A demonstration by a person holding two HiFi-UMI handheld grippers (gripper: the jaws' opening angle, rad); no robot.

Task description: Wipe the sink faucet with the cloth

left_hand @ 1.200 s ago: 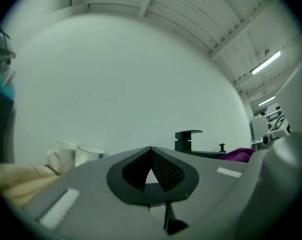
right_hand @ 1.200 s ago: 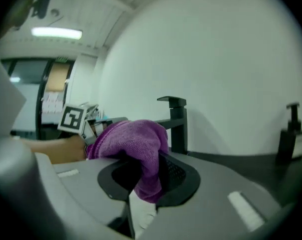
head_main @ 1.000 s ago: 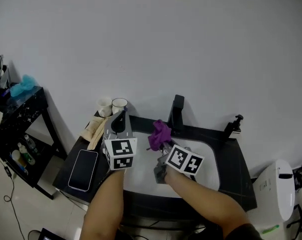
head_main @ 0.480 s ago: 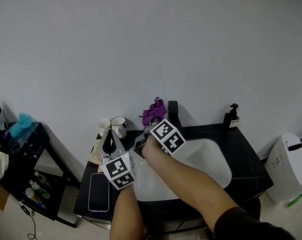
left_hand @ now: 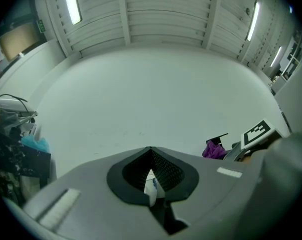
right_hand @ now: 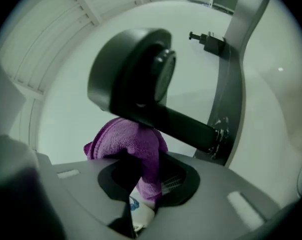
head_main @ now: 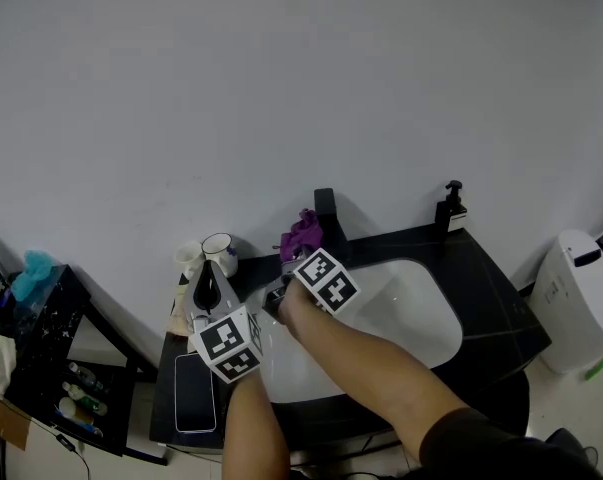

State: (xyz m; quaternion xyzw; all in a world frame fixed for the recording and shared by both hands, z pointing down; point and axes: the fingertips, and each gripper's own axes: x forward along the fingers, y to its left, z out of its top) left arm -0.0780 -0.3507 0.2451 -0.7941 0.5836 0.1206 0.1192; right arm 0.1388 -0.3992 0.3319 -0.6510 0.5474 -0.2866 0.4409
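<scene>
The black sink faucet stands at the back rim of the white basin. My right gripper is shut on a purple cloth, which presses against the faucet's left side. In the right gripper view the cloth bunches between the jaws just under the faucet's round head and touches its arm. My left gripper hangs over the counter's left end, shut with nothing in it. The left gripper view looks at the bare wall, with the cloth at the right.
Two cups stand at the counter's back left. A phone lies on the left front. A soap dispenser sits at the back right. A white bin stands to the right and a black side table to the left.
My right gripper has carried the cloth from in front of the faucet up against its left side. The left gripper has stayed shut at the left. The head view has shifted.
</scene>
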